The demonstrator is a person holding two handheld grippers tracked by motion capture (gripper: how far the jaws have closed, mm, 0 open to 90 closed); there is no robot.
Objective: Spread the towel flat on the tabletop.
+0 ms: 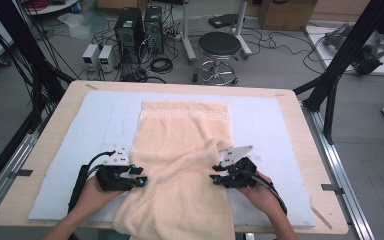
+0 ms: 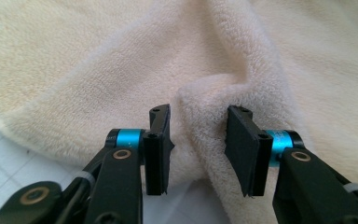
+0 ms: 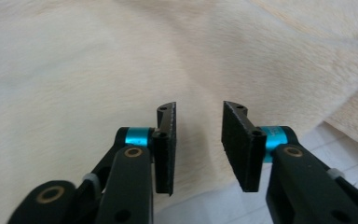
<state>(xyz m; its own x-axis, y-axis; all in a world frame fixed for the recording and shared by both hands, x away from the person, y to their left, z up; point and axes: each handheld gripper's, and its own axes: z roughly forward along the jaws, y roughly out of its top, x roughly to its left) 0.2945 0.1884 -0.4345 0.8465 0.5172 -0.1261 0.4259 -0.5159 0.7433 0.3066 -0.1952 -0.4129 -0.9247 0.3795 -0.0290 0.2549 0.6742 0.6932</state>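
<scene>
A cream towel [image 1: 185, 135] lies lengthwise down the middle of a pale blue mat [image 1: 102, 120], and its near end hangs over the table's front edge. My left gripper [image 1: 141, 180] rests at the towel's left edge. In the left gripper view, my left gripper [image 2: 198, 140] is open, with a raised fold of towel [image 2: 200, 107] standing between its jaws. My right gripper [image 1: 214, 177] sits at the towel's right edge, where a corner is folded over. In the right gripper view, my right gripper [image 3: 198, 140] is open over flat towel [image 3: 98, 60], holding nothing.
The mat covers most of a wooden table [image 1: 40, 160]. Beyond the far edge stand a round stool [image 1: 219, 47], computer towers [image 1: 130, 30] and loose cables on the floor. A black frame post [image 1: 337, 65] rises at the right.
</scene>
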